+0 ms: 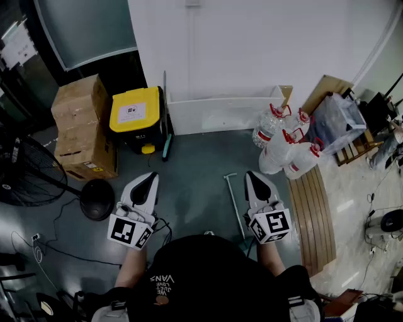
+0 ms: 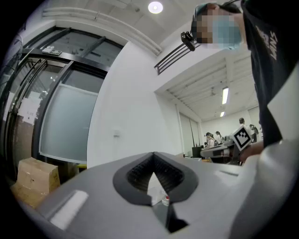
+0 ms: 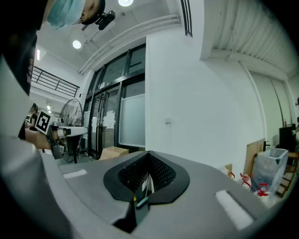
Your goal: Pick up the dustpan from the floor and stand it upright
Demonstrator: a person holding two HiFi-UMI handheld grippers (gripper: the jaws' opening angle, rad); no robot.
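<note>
Left gripper (image 1: 147, 177) and right gripper (image 1: 254, 175) hover level, jaws closed and empty; a thin handle (image 1: 234, 201) lies on the floor (image 1: 195, 170) between them

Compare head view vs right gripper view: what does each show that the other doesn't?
Head view only: a thin metal handle lying on the floor beside the right gripper, and a slatted wooden board.
Right gripper view only: ceiling lights, glass doors, and that gripper's jaws closed with nothing between them.
Both: cardboard boxes, water bottles, fan, white wall.
</note>
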